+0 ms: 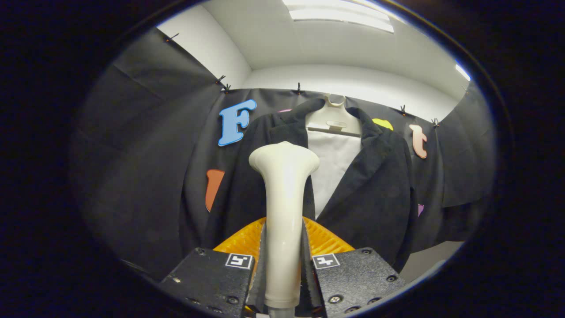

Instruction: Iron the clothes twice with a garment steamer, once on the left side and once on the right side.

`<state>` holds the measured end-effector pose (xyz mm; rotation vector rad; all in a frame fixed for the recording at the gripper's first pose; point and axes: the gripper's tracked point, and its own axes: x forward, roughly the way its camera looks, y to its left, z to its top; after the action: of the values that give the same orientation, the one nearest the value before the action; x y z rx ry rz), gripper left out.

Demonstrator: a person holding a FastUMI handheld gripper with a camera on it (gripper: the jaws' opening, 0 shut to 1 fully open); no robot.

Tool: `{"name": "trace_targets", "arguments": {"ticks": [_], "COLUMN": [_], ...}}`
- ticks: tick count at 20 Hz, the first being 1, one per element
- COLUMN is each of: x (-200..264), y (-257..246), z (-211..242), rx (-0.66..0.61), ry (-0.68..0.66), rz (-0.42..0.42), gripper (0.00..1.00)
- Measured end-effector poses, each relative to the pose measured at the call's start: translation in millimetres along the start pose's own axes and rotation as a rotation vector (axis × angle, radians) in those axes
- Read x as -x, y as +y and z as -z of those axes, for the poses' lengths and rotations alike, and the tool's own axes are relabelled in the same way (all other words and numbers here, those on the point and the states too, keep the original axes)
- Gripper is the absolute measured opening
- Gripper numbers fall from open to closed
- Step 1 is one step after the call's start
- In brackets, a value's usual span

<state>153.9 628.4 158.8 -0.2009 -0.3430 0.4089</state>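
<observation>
no readable text, brand or number anywhere. only markings: two small square black-and-white fiducial tags, one on each gripper (282, 256) finger block, left tag (239, 260) and right tag (325, 261), either side of the steamer handle (282, 221) clamped between them.

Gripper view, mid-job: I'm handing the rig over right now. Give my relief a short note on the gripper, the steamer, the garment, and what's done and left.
Gripper: shut on the steamer handle, both fingers pressing its sides; the head points up.
Dark jacket hangs on a white hanger against the booth wall, just beyond the steamer head, with a white panel in its opening.
Done: steamer picked up and raised before the jacket's left half.
Left: cannot tell whether any pass is finished; assume both the left and right strokes remain.
</observation>
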Motion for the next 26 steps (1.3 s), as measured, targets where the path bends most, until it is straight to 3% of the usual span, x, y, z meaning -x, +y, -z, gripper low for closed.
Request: {"name": "trace_targets", "arguments": {"ticks": [26], "x": [73], "y": [10], "z": [127], "rx": [-0.019], "ry": [0.34], "rz": [-0.06], "gripper": [0.36]}}
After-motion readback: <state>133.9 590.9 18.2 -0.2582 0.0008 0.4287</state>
